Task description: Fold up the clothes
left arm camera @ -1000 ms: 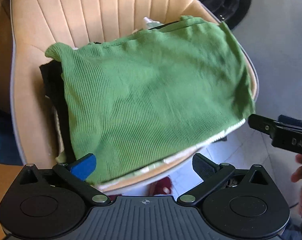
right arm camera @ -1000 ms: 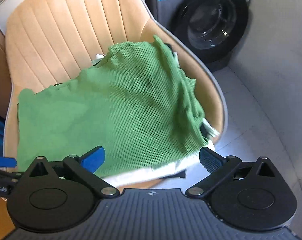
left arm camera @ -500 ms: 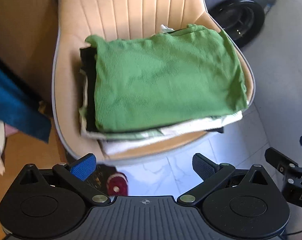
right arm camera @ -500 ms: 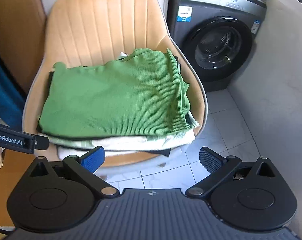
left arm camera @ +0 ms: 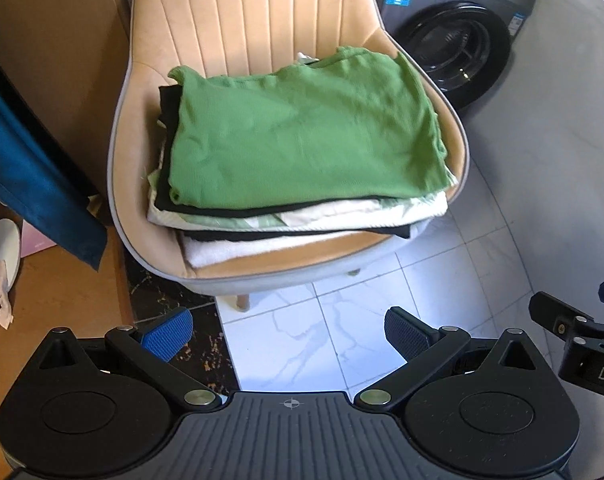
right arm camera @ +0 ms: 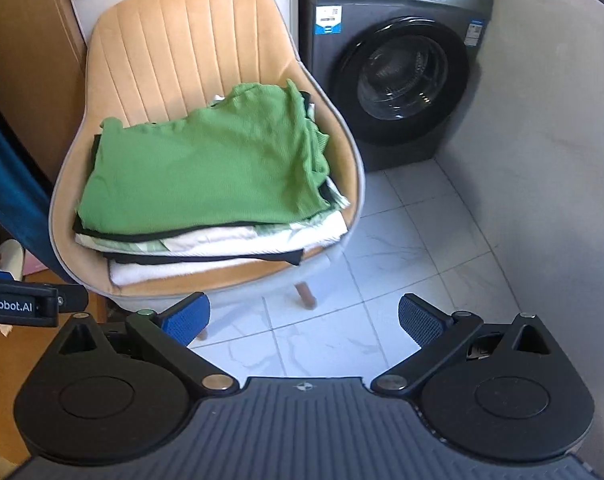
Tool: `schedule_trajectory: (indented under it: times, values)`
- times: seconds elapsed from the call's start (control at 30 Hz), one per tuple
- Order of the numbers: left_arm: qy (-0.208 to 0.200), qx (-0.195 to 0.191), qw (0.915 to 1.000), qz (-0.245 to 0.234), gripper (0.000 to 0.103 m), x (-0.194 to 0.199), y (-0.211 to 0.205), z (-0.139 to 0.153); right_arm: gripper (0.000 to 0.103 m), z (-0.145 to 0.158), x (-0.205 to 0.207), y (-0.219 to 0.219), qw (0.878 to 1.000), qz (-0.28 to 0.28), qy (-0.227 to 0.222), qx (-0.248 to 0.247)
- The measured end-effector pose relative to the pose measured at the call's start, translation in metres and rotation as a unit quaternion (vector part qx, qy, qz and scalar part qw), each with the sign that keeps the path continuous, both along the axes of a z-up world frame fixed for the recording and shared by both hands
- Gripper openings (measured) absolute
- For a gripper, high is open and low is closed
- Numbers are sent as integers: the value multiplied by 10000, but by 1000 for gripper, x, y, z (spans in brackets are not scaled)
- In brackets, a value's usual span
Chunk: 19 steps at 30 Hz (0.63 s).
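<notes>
On the tan chair (left arm camera: 238, 40), the folded green top (left arm camera: 302, 136) lies beyond both spread, empty grippers (left arm camera: 288, 330) (right arm camera: 304, 318).

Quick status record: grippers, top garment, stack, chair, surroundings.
left gripper: open, empty, over the floor, short of the chair
right gripper: open, empty, over the floor
top garment: green knit, folded, lying flat
stack: black, leaf-print and white layers under the green one
chair: tan, holds the stack on its seat
washing machine: right of the chair, door shut
</notes>
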<state>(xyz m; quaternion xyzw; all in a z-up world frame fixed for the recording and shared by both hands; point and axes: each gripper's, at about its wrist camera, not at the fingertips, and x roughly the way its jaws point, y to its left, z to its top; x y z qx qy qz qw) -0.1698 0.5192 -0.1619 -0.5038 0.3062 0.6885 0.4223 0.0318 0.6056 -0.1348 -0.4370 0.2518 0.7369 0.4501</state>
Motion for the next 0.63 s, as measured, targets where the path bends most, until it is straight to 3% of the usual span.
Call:
schedule_trajectory:
  times: [0.13, 0.63]
  values:
    - [82, 14, 10000, -7, 102, 19, -10, 5, 103, 3, 8, -6, 10000, -69, 4, 59]
    - [-15, 334, 9993, 186, 102, 20, -14, 15, 103, 15, 9, -12, 9997, -21, 85, 221]
